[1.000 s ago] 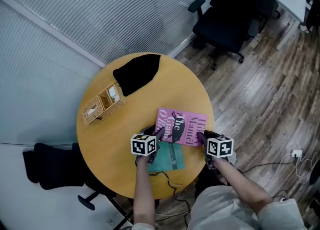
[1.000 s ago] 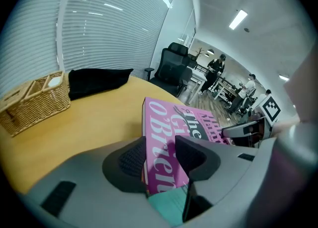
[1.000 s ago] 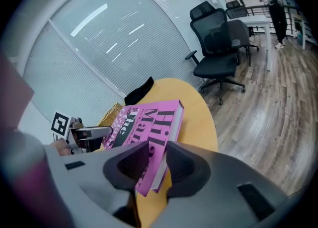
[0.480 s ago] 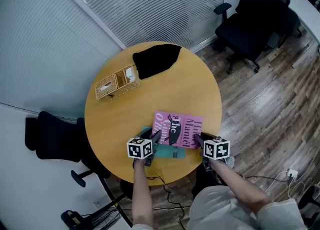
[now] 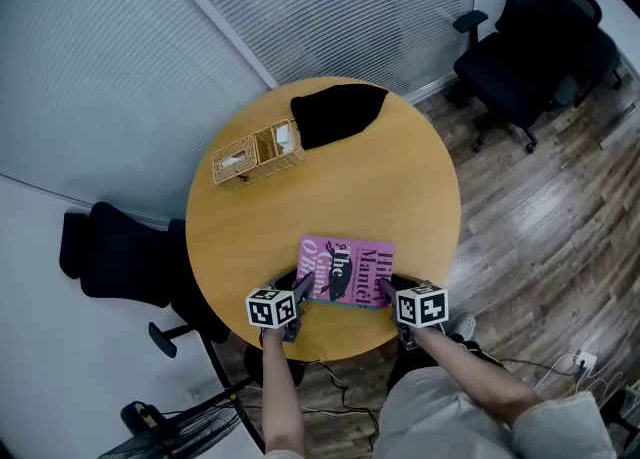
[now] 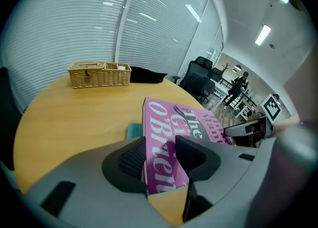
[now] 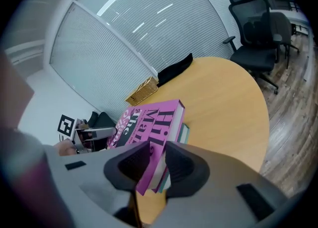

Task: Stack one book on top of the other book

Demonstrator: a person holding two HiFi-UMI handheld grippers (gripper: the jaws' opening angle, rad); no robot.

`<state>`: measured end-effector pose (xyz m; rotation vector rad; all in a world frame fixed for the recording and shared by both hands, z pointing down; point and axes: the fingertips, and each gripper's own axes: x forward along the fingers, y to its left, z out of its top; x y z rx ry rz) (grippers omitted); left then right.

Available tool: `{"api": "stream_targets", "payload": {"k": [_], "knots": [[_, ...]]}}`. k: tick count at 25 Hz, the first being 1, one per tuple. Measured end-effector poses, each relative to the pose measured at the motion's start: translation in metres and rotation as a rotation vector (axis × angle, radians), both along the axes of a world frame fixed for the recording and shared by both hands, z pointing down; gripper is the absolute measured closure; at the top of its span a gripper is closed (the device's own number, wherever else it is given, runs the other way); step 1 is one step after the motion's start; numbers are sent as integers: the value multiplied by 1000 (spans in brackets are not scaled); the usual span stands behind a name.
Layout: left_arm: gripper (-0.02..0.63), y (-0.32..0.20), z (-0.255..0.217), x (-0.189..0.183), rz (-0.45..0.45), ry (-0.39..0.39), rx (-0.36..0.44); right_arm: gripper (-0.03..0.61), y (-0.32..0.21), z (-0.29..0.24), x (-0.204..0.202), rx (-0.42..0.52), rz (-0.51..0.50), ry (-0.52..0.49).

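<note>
A pink book (image 5: 348,269) lies over a teal book (image 6: 133,130) near the front edge of the round wooden table (image 5: 400,187). Only a thin strip of the teal book shows beneath it (image 7: 183,133). My left gripper (image 5: 303,289) is shut on the pink book's left near corner (image 6: 164,172), a pad on each face. On the right near corner, my right gripper (image 5: 386,292) is shut as well. Its jaws have just been closing with the pink book (image 7: 149,117) between them. The two grippers face each other across the book.
A wicker basket (image 5: 258,154) and a black cloth (image 5: 338,112) sit at the table's far side. Black office chairs stand at the back right (image 5: 520,57) and at the left (image 5: 120,267). Cables lie on the wooden floor under the table's front edge.
Both grippers have carried the pink book toward the table's near edge and over the teal book, which now shows only as a strip. The head view has shifted too.
</note>
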<state>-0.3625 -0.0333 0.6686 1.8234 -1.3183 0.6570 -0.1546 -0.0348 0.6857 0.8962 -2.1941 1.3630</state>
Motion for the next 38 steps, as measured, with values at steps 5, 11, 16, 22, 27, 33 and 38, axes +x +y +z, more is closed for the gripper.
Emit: {"api": "stream_targets", "payload": {"k": [5, 11, 16, 22, 27, 33, 38], "knots": [[408, 12, -7, -18, -31, 8, 10, 479, 6, -11, -18, 19, -50, 1], [408, 13, -14, -34, -40, 21, 37, 479, 6, -20, -33, 53, -118, 9], [408, 6, -13, -37, -30, 24, 48, 479, 3, -21, -37, 80, -146, 27], [407, 6, -14, -33, -38, 17, 71, 477, 0, -21, -33, 113, -182, 59], [407, 7, 0, -36, -41, 31, 46, 474, 1, -10, -37, 95, -213, 79], [407, 16, 9, -38, -63, 55, 28, 474, 7, -5, -39, 94, -243, 97], [407, 18, 16, -37, -53, 47, 14, 471, 12, 2, -38, 98, -263, 114]]}}
